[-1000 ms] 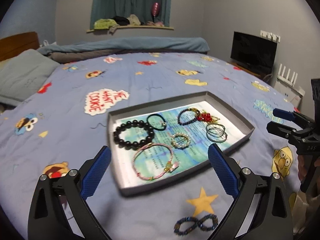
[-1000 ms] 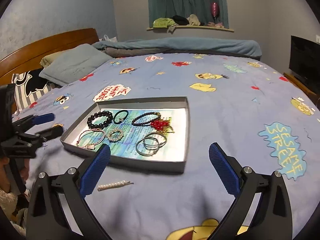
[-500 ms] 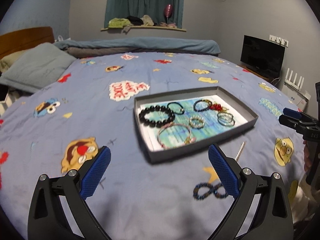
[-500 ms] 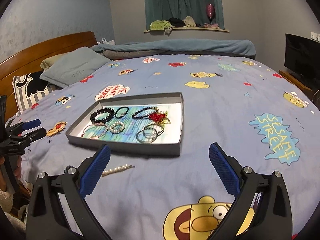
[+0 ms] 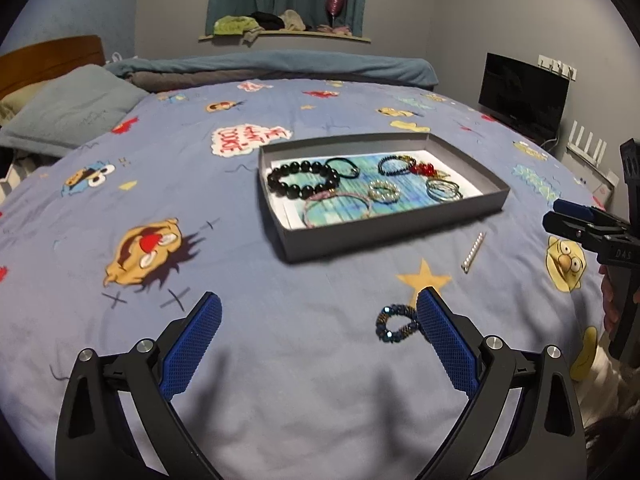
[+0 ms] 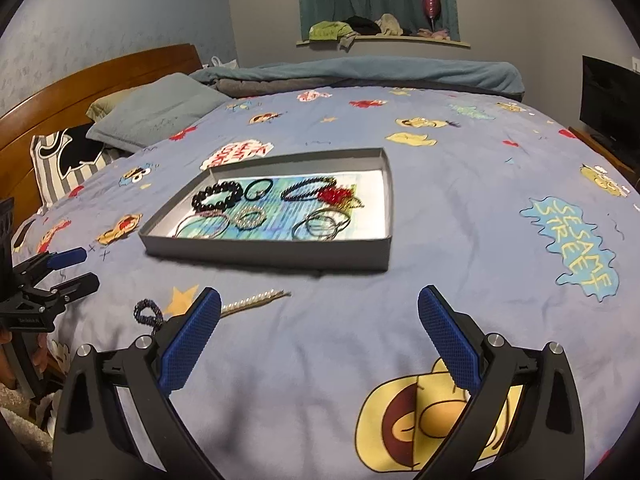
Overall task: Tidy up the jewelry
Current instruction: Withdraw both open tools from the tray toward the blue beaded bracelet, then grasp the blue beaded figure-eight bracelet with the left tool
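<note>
Left gripper open, right gripper open, tray holding bracelets

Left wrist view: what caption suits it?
Open left claw above a blue cartoon bedspread, facing a grey jewelry tray, beaded bracelet nearby.

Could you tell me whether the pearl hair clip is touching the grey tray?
Apart: the left wrist view shows bare bedspread between the pearl hair clip and the grey tray.
</note>
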`<state>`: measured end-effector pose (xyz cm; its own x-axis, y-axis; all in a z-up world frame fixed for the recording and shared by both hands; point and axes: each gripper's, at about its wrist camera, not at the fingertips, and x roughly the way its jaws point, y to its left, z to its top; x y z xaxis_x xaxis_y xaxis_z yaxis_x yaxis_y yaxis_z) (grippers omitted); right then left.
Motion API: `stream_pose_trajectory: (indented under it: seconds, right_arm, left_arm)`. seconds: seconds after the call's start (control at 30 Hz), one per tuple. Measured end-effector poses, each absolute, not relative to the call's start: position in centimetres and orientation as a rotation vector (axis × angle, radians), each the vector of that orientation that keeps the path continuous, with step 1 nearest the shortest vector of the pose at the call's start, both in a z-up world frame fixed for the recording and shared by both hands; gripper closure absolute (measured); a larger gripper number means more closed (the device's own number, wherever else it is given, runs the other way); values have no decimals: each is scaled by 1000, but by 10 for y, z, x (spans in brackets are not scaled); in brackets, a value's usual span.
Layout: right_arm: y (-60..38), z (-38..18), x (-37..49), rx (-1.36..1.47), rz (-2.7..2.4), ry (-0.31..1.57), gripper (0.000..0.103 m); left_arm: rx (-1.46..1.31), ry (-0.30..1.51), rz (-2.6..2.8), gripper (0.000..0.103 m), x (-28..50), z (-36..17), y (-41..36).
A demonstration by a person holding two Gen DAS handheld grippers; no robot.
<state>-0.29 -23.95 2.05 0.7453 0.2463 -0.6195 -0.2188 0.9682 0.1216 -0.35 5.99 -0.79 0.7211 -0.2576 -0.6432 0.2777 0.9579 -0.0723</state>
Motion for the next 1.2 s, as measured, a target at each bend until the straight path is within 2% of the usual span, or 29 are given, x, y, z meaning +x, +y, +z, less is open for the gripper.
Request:
stream_pose_trajectory:
  seconds: [0.5,0.63,0.67,0.73,0.8,0.9,1.07,1.1,1.2]
  right_arm:
    - [-228,-6,-9,-17,264,720,6]
    - [-232,-9,-8,-8,264,724,6]
    - [-232,-10,-8,-8,265,726,6]
    - [-232,-12,-8,-12,267,725,6]
    - [-231,-13,-8,-15,270,728,6]
    - [-230,-14,-7,-15,272,727,6]
    - [-226,-14,-8,-23,284,725,6]
    - [-225,-14,-8,-26,285,724,6]
    - [-222,-15,-8,-35,287,725,6]
  left_arm:
    - [76,767,-388,6,-5,-37,23]
    - [86,766,-410,10,-3,-41,14]
    - [86,766,-416,13,-3,-42,13]
    - [89,771,-431,31,-3,-43,11]
    - [90,786,-449,43,-1,-45,11]
    - [74,792,-464,51,1,-45,12]
    - [-2,771,-478,56,1,-37,23]
    - [-11,772,-473,59,2,-37,24]
    - [-5,811,-460,77,10,-42,23]
